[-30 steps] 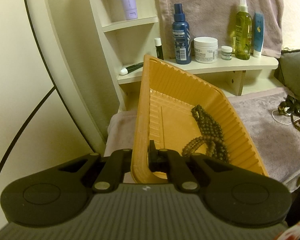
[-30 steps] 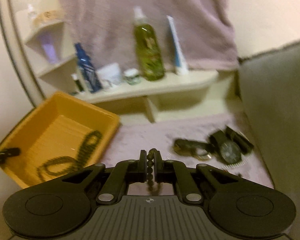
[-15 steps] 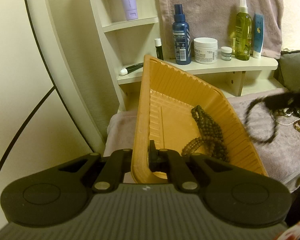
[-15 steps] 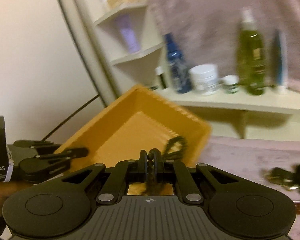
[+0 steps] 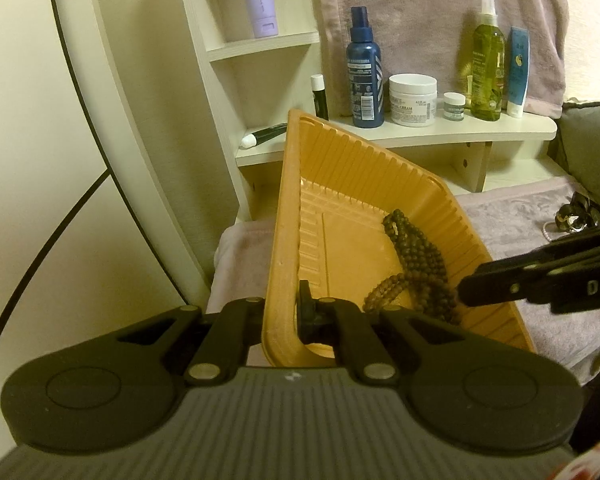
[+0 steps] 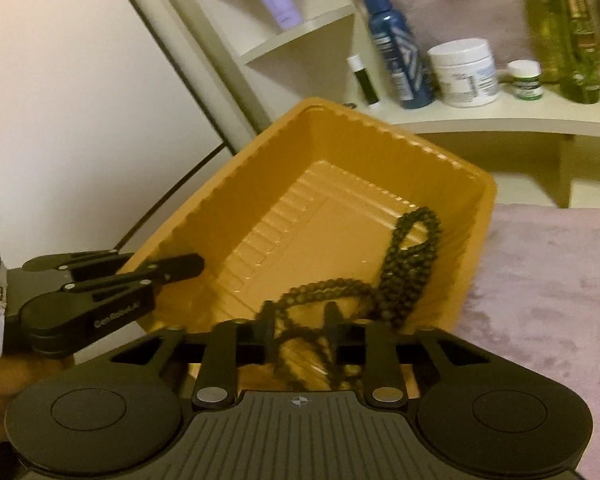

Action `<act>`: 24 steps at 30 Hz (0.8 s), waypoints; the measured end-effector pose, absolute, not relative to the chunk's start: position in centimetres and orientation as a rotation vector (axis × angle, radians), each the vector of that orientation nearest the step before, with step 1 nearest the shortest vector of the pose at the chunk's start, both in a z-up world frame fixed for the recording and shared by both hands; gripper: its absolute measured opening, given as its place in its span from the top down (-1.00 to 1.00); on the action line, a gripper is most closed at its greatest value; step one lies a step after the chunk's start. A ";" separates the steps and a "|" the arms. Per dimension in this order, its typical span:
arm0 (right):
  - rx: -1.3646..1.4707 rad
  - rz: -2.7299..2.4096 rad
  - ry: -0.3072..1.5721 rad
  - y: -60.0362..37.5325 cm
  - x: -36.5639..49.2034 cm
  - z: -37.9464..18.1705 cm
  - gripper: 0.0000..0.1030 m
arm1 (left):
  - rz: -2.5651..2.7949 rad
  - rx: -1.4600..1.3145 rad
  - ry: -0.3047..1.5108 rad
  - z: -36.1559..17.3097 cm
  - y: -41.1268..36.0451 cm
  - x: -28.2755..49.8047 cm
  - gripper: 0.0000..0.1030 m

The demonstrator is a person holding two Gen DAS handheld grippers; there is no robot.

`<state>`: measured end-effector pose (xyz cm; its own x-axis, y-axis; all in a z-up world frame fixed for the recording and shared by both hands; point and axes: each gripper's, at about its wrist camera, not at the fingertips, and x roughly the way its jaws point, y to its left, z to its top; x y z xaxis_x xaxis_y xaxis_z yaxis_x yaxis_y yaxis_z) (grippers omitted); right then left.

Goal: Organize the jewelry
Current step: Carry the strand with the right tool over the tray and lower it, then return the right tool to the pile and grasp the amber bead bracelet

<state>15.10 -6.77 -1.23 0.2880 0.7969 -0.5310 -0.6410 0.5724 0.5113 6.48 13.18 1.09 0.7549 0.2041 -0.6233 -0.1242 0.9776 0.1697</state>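
My left gripper (image 5: 286,312) is shut on the near rim of an orange ribbed tray (image 5: 340,184) and holds it tilted. A dark bead necklace (image 5: 414,252) lies in the tray. My right gripper (image 6: 300,320) is open over the tray's near edge (image 6: 472,256), and a second dark bead strand (image 6: 284,328) hangs blurred between its jaws. The right gripper also shows at the right of the left wrist view (image 5: 540,284). More jewelry (image 5: 576,216) lies on the mauve towel (image 5: 512,216) to the right.
A cream shelf (image 5: 440,132) behind the tray carries a blue spray bottle (image 5: 364,72), a white jar (image 5: 413,99), a green bottle (image 5: 488,60) and tubes. A towel hangs on the wall behind. A grey cushion (image 5: 592,140) is at the far right.
My right gripper swung left from the jewelry pile to above the tray and opened; the bead strand it pinched now falls between its jaws. The left gripper and tray stayed still.
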 end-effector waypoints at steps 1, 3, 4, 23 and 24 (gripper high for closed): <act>0.205 0.945 0.826 -7.1 15.1 -1.0 0.41 | 0.180 0.120 0.693 1.1 13.2 6.5 0.92; 0.178 0.898 0.794 -8.1 14.8 -0.7 0.41 | 0.182 0.120 0.692 1.0 13.2 6.5 0.92; 0.158 0.867 0.775 -8.8 14.6 -0.6 0.41 | 0.181 0.119 0.693 1.0 13.3 6.5 0.92; 0.119 0.324 0.732 -22.9 12.8 -5.0 0.38 | 0.180 0.130 0.688 1.0 13.0 6.4 0.91; 0.115 0.307 0.739 -23.3 12.8 -5.4 0.38 | 0.181 0.130 0.688 1.0 13.0 6.4 0.91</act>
